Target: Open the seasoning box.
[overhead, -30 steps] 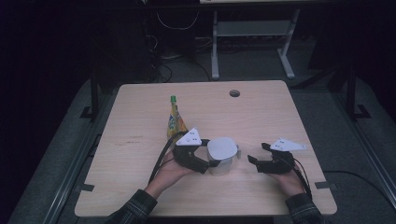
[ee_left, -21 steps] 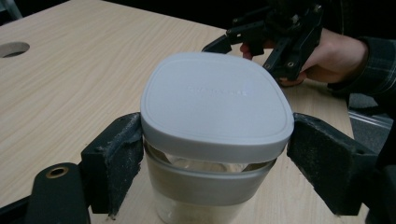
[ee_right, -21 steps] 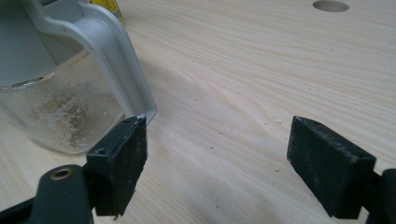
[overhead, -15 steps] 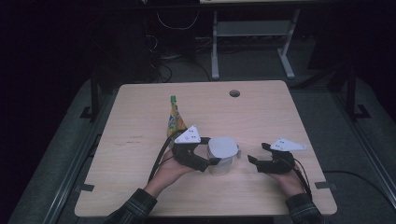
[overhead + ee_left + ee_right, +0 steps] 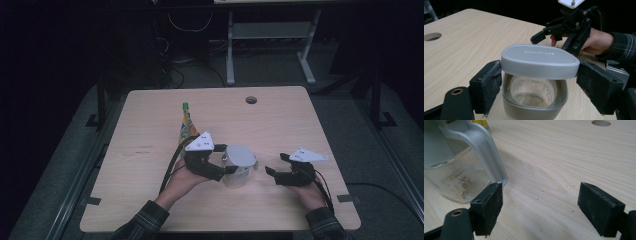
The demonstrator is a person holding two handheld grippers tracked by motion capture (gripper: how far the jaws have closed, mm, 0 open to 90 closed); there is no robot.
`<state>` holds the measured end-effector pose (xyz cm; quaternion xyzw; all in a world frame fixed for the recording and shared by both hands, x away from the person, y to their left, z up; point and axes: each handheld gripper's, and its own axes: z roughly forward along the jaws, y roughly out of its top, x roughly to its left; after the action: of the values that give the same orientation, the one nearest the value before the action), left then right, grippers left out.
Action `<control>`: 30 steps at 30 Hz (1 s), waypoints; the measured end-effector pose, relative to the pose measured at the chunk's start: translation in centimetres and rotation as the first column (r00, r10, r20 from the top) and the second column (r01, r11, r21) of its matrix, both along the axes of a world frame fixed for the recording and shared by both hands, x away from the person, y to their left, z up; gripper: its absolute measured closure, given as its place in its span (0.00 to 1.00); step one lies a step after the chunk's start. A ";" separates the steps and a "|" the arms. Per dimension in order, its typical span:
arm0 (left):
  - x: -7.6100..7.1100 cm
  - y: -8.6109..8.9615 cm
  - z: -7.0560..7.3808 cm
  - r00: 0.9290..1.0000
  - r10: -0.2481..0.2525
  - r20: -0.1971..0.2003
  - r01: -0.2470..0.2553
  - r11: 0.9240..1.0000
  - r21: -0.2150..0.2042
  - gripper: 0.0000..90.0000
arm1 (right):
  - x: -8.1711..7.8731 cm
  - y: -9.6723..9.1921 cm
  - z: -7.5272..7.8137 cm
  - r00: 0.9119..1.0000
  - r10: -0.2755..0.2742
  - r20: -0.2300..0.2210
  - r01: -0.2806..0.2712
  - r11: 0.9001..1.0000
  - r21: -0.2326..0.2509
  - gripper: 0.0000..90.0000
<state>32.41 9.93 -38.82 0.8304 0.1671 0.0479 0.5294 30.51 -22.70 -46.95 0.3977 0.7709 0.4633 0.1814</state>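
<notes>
A clear container (image 5: pixel 235 179) stands on the wooden table (image 5: pixel 150 125) near its front middle. Its grey lid (image 5: pixel 539 60) sits raised and slightly tilted above the container's rim (image 5: pixel 534 105). My left gripper (image 5: pixel 540 68) is shut on the lid, one pad pressed against each side. In the high view the left gripper (image 5: pixel 227 161) reaches the lid (image 5: pixel 240 155) from the left. My right gripper (image 5: pixel 276 164) stands open and empty just right of the container. In the right gripper view its jaws (image 5: pixel 540 195) straddle bare table, and the container's grey side flap (image 5: pixel 489 152) hangs close to the left pad.
A small bottle with a green cap and yellow label (image 5: pixel 187 127) stands just behind the left gripper. A round hole (image 5: pixel 251 100) is cut in the table near its far edge. Metal frame legs and cables lie on the dark floor beyond.
My left gripper with the lid has edged very slightly away from me. The right gripper has stayed where it was.
</notes>
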 end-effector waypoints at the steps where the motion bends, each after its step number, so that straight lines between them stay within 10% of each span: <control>1: 0.0 0.0 0.1 1.000 -0.001 0.001 0.001 1.000 -0.012 0.24 | 0.0 0.0 0.0 1.000 0.000 0.000 0.000 1.000 0.000 0.22; 13: 0.1 0.1 0.5 1.000 -0.003 0.000 0.003 0.999 -0.051 0.31 | 0.0 0.0 0.0 1.000 0.000 -0.001 0.000 1.000 0.002 0.22; 16: -0.2 0.3 0.6 0.999 -0.025 0.030 0.027 0.998 -0.050 0.51 | 0.0 0.0 0.0 1.000 -0.001 -0.001 0.001 1.000 0.003 0.22; 30: 0.1 0.2 0.3 0.999 -0.023 0.024 0.023 0.999 -0.026 0.86 | 0.0 0.0 0.0 1.000 0.000 -0.001 0.000 1.000 0.003 0.22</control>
<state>32.53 10.16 -38.48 0.8246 0.1518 0.0493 0.5428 30.49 -22.74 -46.96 0.3983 0.7703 0.4641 0.1803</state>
